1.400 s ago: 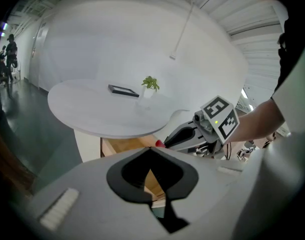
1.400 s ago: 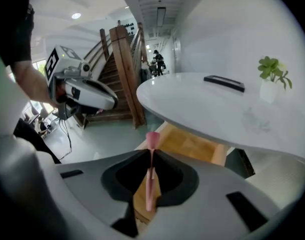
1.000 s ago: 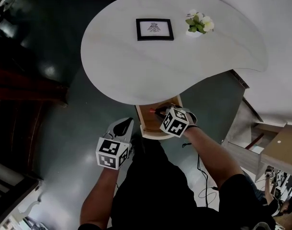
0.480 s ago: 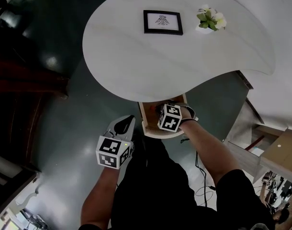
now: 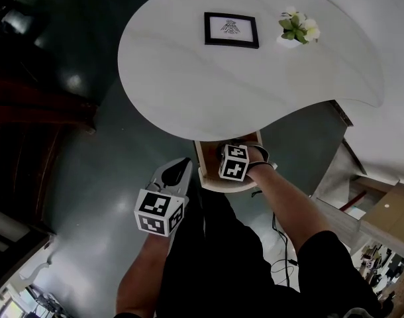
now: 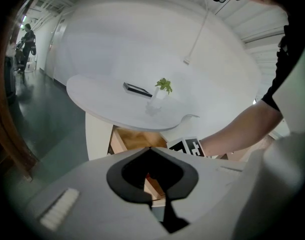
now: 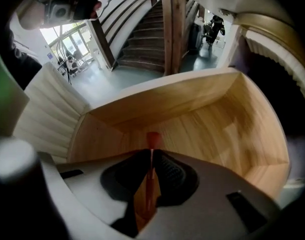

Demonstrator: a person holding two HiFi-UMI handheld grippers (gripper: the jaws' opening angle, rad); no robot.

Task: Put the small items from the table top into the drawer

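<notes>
An open wooden drawer (image 5: 205, 175) sticks out from under the near edge of the white table (image 5: 189, 85). My right gripper (image 5: 224, 153) reaches down into it, shut on a thin red pen (image 7: 152, 140) whose tip pokes past the jaws above the drawer floor (image 7: 212, 124). My left gripper (image 5: 179, 168) hangs left of the drawer, over the floor, with jaws shut and nothing between them. In the left gripper view the drawer (image 6: 132, 139) and the right gripper's marker cube (image 6: 188, 147) show ahead.
On the table stand a black-framed picture (image 5: 232, 30) and a small pot of flowers (image 5: 297, 28). Dark green floor (image 5: 102, 144) lies to the left. Wooden furniture (image 5: 381, 211) stands at the right. The table's white pedestal (image 6: 97, 136) is beside the drawer.
My right gripper has moved a little deeper into the drawer with the red pen. The left gripper has barely moved. The head view has shifted slightly.
</notes>
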